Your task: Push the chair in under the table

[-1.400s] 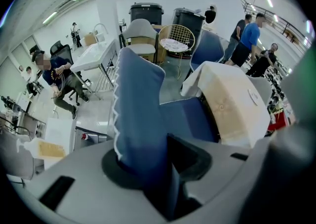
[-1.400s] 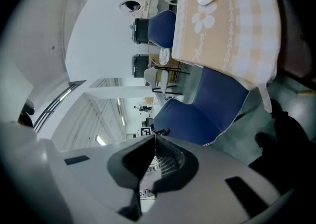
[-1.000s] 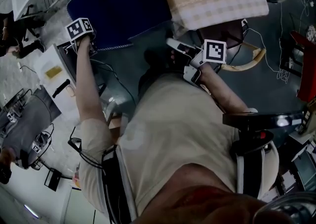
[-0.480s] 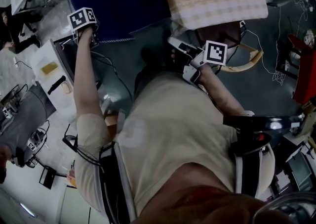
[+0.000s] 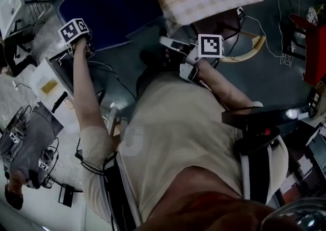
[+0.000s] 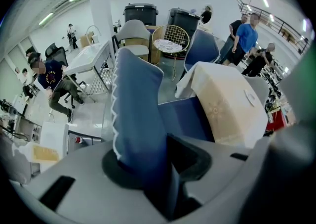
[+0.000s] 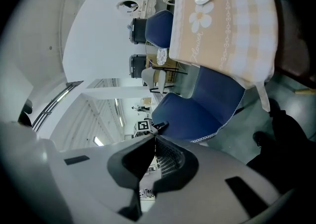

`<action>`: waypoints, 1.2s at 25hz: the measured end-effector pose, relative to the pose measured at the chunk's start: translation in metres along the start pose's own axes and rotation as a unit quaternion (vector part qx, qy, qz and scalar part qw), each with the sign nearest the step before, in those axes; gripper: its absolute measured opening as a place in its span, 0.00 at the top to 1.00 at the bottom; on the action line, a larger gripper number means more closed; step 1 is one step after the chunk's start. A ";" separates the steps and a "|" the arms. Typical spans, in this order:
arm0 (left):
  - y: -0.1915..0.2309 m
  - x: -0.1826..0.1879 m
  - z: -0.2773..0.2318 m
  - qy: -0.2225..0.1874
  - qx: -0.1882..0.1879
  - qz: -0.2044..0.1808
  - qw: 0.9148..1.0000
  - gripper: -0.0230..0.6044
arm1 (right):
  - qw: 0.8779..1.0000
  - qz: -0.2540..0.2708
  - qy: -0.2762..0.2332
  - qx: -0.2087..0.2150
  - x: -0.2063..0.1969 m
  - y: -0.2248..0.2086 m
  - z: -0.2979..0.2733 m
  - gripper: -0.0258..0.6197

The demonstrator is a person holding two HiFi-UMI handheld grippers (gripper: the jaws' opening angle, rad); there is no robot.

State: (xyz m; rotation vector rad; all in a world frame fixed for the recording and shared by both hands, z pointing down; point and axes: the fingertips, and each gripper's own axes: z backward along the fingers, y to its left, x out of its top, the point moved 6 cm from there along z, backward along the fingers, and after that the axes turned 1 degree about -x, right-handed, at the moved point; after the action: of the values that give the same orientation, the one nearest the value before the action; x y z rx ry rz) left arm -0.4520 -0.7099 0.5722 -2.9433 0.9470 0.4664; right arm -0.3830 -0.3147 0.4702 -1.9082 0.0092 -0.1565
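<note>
My left tool [image 6: 158,168] is clamped, about half open, on the top edge of the blue chair [image 6: 136,114], its padded backrest filling the gap between the pads. My right tool [image 7: 154,141] is fully closed on nothing and points toward the seat. The chair stands just beyond me, its seat reaching the hanging cloth of the table [image 7: 232,35] but not yet tucked under. I judge the padding soft over a stiff frame and the whole chair moderately heavy. That top edge seems the best hold, though a high push could tip it.
</note>
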 end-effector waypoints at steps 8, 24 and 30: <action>0.006 -0.001 0.006 -0.007 0.009 0.016 1.000 0.75 | 1.000 -0.009 -0.006 0.026 -0.001 0.005 -0.002 0.94; -0.004 0.009 -0.010 0.005 0.028 0.001 1.000 0.74 | 1.000 -0.021 -0.008 0.003 -0.004 -0.012 -0.001 0.94; -0.005 0.009 -0.006 0.006 0.028 0.001 1.000 0.74 | 1.000 -0.021 -0.002 -0.001 -0.008 -0.007 -0.003 0.94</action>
State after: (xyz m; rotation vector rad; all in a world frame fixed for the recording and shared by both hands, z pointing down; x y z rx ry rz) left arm -0.4407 -0.7113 0.5753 -2.8996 0.9481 0.4165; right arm -0.3915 -0.3144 0.4773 -1.9121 -0.0339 -0.1810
